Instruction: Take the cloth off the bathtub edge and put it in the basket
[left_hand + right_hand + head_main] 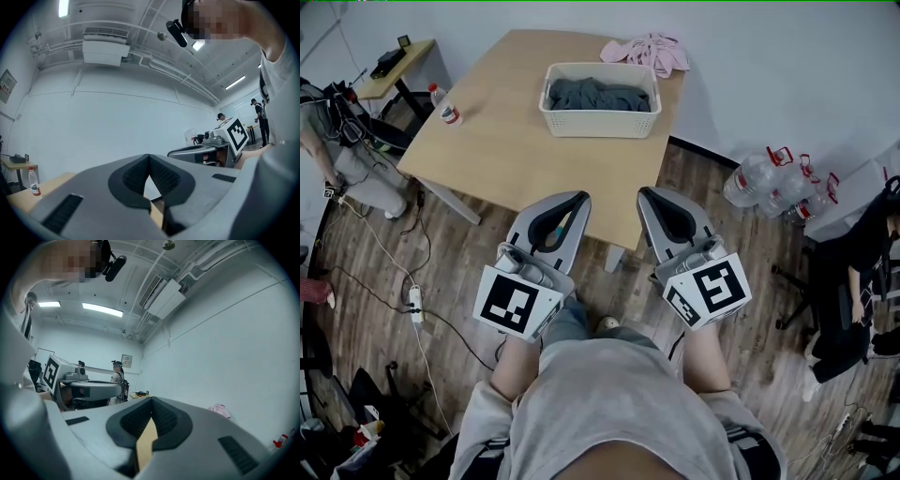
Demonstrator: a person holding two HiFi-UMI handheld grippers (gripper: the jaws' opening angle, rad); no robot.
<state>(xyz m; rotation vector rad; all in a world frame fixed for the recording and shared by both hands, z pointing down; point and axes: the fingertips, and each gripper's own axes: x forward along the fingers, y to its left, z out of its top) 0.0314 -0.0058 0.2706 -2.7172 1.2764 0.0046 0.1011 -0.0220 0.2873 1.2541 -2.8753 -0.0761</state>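
A white basket (600, 124) stands on the wooden table (506, 141) with a grey cloth (598, 94) bundled inside it. A pink cloth (647, 52) lies crumpled at the table's far edge, behind the basket; in the right gripper view the pink cloth (219, 410) shows small at the right. No bathtub is in view. My left gripper (576, 198) and right gripper (648, 193) are held close to the body, short of the table's near corner. Both are shut with nothing between their jaws. In their own views the left gripper (149, 157) and right gripper (151, 401) face a white wall.
A water bottle (443, 105) stands near the table's left edge. Large water jugs (769, 178) lie on the wooden floor at the right. A person (337, 141) stands at the left and another (862, 272) at the right. Cables and a power strip (416, 302) run across the floor at the left.
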